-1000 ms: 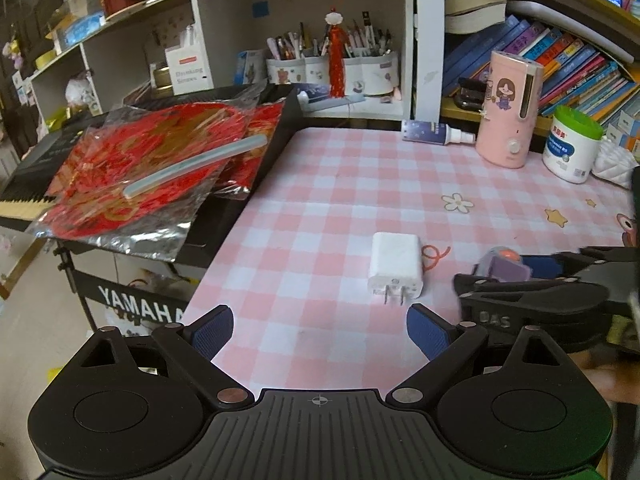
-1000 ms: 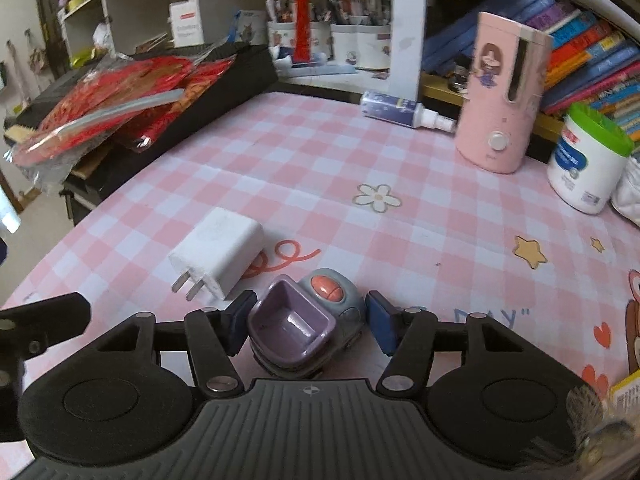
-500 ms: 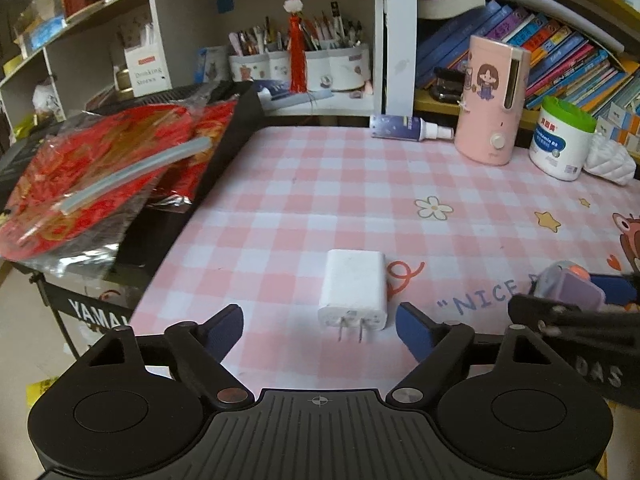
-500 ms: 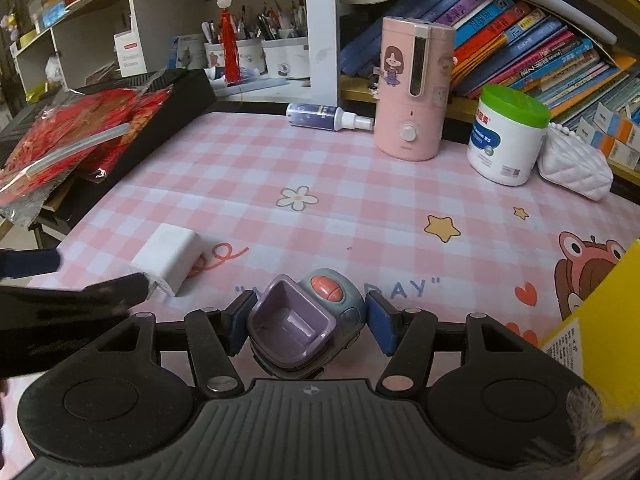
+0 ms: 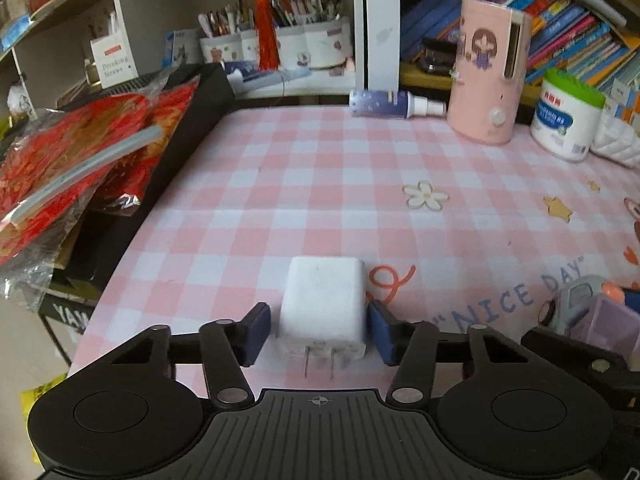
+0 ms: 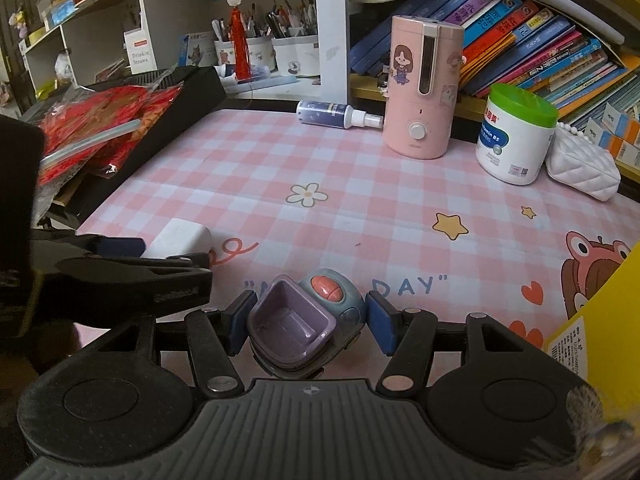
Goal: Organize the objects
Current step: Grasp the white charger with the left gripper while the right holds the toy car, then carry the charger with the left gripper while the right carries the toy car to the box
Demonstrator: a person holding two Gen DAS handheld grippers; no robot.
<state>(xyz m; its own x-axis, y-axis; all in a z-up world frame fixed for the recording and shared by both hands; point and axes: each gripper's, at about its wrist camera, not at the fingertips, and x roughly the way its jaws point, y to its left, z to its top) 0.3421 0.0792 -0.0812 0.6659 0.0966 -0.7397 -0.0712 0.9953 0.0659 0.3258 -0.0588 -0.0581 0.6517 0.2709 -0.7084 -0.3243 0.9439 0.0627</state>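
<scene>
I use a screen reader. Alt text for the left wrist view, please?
The left gripper has just been closing around a white charger lying prongs-forward on a pink checked tablecloth. A toy car sits at right.

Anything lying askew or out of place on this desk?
The spray bottle lies on its side at the desk's back edge, while the pink humidifier and green-lidded jar beside it stand upright. Nothing looks spilled or damaged.
</scene>
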